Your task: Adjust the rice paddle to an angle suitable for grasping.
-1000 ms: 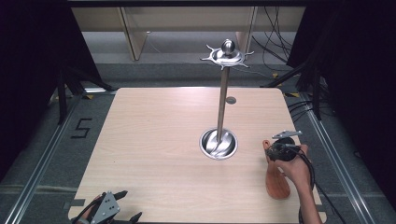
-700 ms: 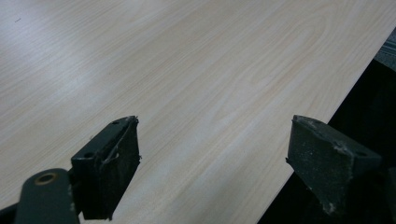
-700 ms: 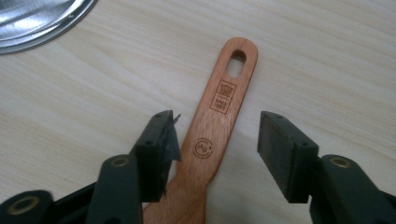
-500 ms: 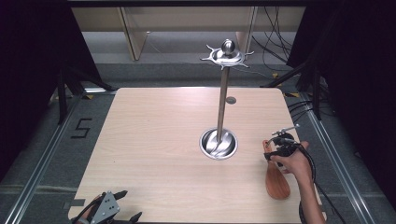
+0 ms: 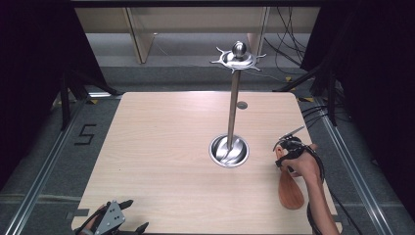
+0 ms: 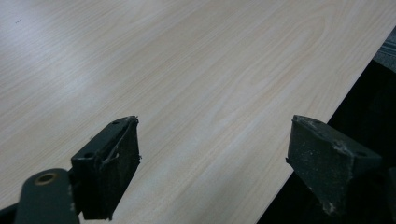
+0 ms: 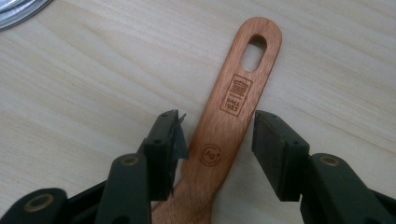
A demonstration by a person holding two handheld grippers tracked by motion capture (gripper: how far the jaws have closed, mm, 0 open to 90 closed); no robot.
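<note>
Pale wood-grain table takes up the middle of the high view, with dark curtains at both sides and cables trailing at the upper right. Right of centre stands a metal utensil stand, its round base on the tabletop and a ring of hooks at the top (none carrying anything). At the lower right of that view a wooden spatula lies flat on the table, blade toward the bottom edge. The right gripper sits over its handle with jaws parted on either side, not yet touching the wood; the hanging hole is in the upper part of the right gripper view. The left gripper rests at the lower left of the high view, jaws wide apart over bare table near its edge. The step in hand looks like grasping the handle. Next, presumably, the jaws must close squarely on it, then lift the hole toward a hook.
</note>
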